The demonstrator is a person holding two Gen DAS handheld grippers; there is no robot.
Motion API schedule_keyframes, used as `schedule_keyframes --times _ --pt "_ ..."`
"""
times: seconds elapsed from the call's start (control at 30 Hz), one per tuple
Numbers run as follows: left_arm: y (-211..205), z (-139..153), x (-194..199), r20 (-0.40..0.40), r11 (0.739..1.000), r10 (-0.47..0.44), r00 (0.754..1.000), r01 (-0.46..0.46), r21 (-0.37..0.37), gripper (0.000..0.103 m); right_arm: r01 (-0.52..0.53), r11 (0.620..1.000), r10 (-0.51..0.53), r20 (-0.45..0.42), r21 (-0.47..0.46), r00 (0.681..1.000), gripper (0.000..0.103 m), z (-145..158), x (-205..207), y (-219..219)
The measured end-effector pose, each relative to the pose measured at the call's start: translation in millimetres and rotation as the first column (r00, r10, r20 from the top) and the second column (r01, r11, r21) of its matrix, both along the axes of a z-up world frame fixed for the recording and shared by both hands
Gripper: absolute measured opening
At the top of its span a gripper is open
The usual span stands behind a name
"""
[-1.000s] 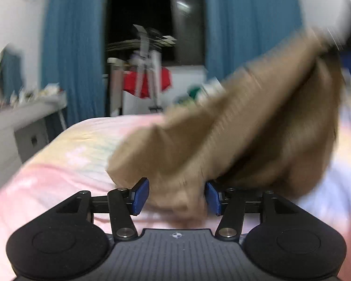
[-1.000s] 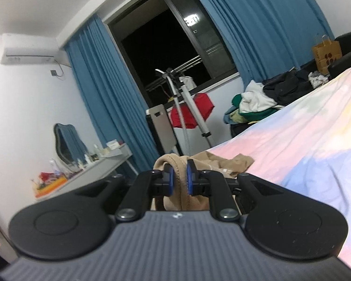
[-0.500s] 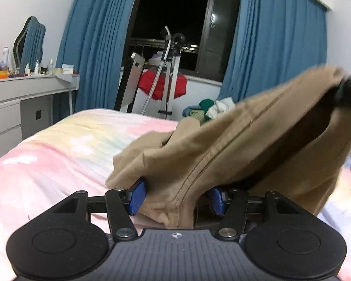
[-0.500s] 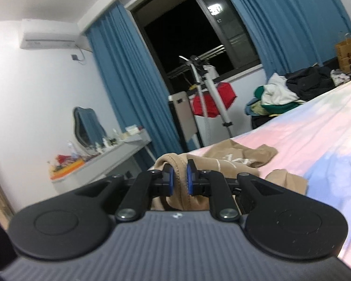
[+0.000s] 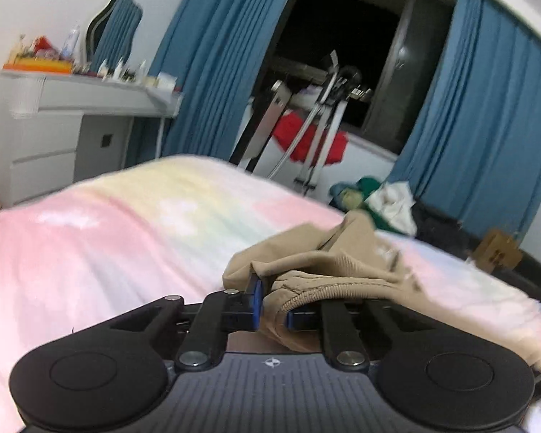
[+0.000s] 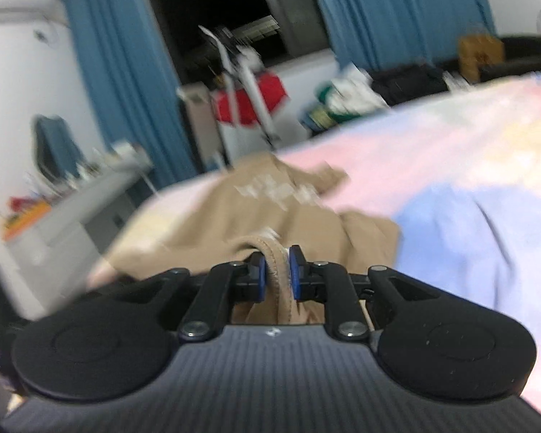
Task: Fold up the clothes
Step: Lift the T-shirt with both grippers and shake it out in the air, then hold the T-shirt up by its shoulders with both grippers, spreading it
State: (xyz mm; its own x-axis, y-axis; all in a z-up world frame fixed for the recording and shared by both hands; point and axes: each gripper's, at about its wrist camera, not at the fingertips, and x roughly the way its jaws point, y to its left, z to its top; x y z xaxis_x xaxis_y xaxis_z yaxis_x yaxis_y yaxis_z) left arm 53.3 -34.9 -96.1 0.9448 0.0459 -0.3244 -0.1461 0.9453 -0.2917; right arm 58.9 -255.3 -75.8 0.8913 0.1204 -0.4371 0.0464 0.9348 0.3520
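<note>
Pastel bedspread (image 5: 108, 238), left gripper (image 5: 272, 305) low, level, clamping tan garment (image 5: 328, 267), right gripper (image 6: 277, 274) pinching its hem

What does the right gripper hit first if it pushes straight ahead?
The tan garment itself. The right gripper is already shut on its ribbed hem, and the rest lies bunched directly ahead on the pastel bedspread. Depth is unclear through the motion blur.

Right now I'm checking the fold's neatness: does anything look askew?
Yes. The tan garment lies bunched and rumpled on the pastel bedsheet, not flat. Both the left gripper and right gripper pinch thick hems.
</note>
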Motion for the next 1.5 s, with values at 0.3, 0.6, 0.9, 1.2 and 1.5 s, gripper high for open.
schedule_keyframes --times 0.3,0.6,0.9,1.2,1.5 --pt "-4 31 8 0.084 0.999 0.028 0.996 -0.031 0.034 0.011 0.021 0.976 -0.086 -0.297 -0.216 0.951 0.056 -42 -2 31" --pt "12 55 4 0.102 1.0 0.021 0.995 -0.018 -0.021 0.01 0.367 0.926 -0.377 -0.164 -0.091 0.911 0.016 -27 -38 16" --pt "16 208 -36 0.352 1.0 -0.001 0.936 -0.002 0.009 0.006 0.364 0.922 -0.309 0.312 -0.135 0.898 0.006 154 -53 8" --pt "12 403 -98 0.493 0.986 -0.122 0.861 0.047 0.161 0.007 0.312 0.947 -0.209 0.583 -0.081 0.785 0.006 345 -125 -17" --pt "11 531 -171 0.55 0.966 -0.198 0.811 0.066 0.252 0.008 0.314 0.936 -0.093 0.748 -0.159 0.657 0.007 444 -226 -5"
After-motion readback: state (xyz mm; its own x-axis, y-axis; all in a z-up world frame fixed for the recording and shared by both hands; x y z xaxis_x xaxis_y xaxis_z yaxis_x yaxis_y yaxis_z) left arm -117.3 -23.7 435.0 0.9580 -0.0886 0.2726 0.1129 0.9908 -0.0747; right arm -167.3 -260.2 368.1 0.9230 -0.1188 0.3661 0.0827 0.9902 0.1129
